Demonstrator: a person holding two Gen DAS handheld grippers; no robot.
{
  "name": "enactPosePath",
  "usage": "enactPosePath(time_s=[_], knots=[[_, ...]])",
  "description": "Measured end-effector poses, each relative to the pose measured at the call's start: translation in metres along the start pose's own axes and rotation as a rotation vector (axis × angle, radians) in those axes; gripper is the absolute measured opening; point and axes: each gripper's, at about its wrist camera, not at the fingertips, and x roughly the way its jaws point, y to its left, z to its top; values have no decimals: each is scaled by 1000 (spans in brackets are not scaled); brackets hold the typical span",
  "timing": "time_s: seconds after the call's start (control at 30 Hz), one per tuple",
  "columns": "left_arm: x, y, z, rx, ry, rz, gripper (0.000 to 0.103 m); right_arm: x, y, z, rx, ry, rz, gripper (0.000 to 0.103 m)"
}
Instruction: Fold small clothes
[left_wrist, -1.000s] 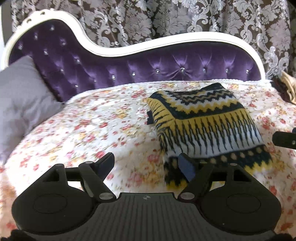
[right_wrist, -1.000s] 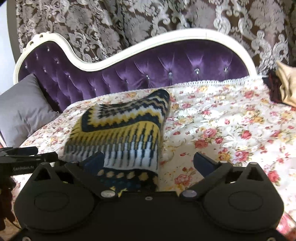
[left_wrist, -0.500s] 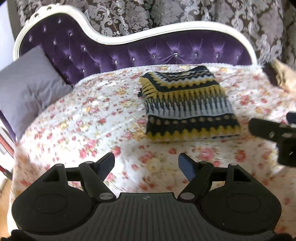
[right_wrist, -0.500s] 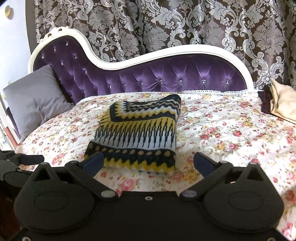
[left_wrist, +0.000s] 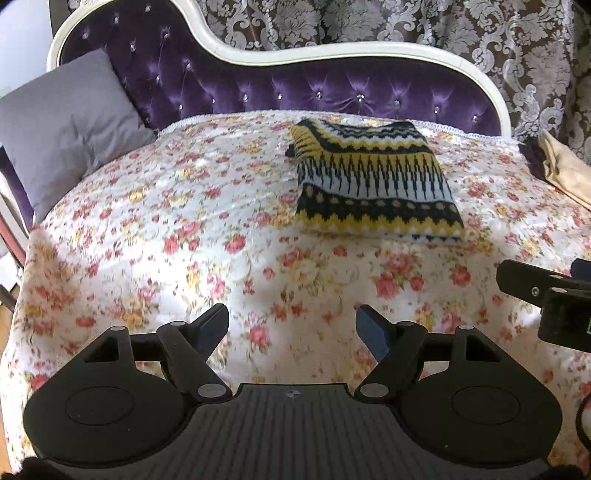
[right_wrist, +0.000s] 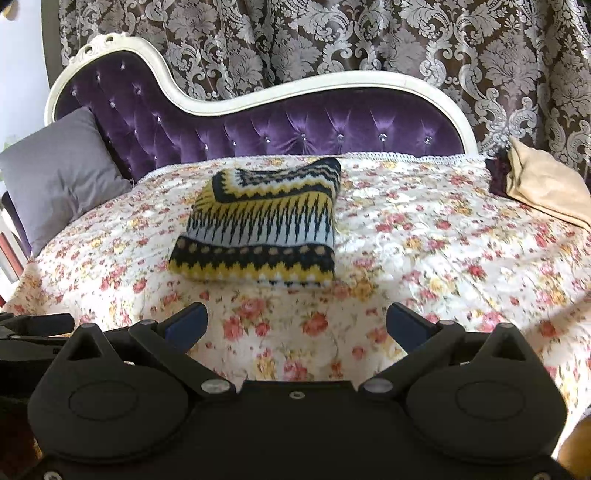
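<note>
A folded knit garment (left_wrist: 373, 181) (right_wrist: 262, 229) in yellow, dark blue and white zigzag bands lies flat on the floral bedspread (left_wrist: 184, 236) (right_wrist: 424, 258), toward the headboard. My left gripper (left_wrist: 291, 325) hangs open over the near part of the bedspread, well short of the garment, nothing between its fingers. My right gripper (right_wrist: 295, 323) is open too and empty, also short of the garment's near edge. The right gripper's body (left_wrist: 546, 299) shows at the right edge of the left wrist view; the left gripper's finger (right_wrist: 35, 325) shows at the left edge of the right wrist view.
A purple tufted headboard (right_wrist: 295, 125) with a white frame runs along the back, patterned curtains behind it. A grey pillow (left_wrist: 62, 122) (right_wrist: 55, 173) leans at the left. Beige and dark cloth (right_wrist: 543, 184) (left_wrist: 561, 166) lies at the far right of the bed.
Both grippers have drawn back from the folded garment, which now lies farther off and whole in view. Both jaws stay open as before.
</note>
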Motion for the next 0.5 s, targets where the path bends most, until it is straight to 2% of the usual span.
enactPosePath(time_s=[0.5], knots=[[-4, 7, -6, -27, 26, -5, 75, -4, 17, -6, -15, 40, -36, 102]])
